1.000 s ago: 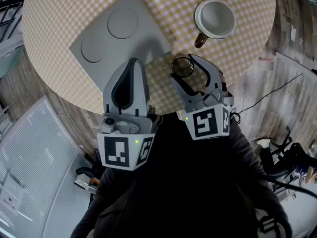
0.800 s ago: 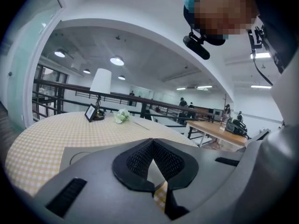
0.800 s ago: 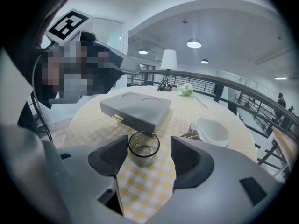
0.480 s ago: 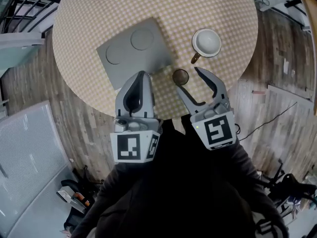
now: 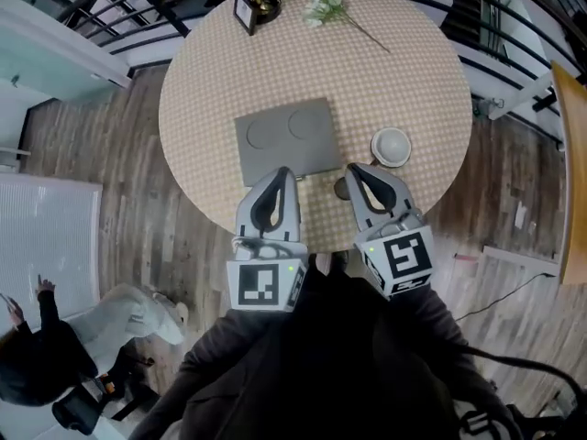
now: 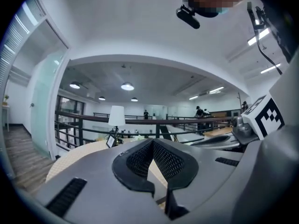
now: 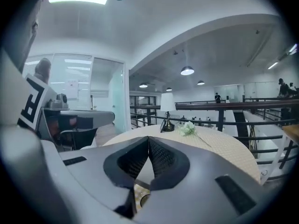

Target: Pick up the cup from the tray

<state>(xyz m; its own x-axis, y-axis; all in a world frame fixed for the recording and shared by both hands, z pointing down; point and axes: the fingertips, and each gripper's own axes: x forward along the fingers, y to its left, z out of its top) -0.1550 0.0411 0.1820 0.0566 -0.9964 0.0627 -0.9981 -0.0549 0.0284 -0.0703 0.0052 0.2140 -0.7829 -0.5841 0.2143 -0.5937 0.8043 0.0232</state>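
As right tongs (image 5: 354,171) close empty, left tongs (image 5: 282,173) closed, cup (image 5: 392,146) sits beside tray (image 5: 316,159); lamp (image 7: 167,102), flowers (image 5: 323,4) beyond

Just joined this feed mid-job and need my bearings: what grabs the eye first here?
The left gripper and right gripper dominate the head view's lower middle, jaws together and empty, above the near edge of the round checkered table. Beyond them, mid-table, lies the grey tray with nothing on it. The white cup stands on the cloth to the tray's right.

Open-plan office (railings (image 6: 93,117), glass partitions (image 7: 74,92)).
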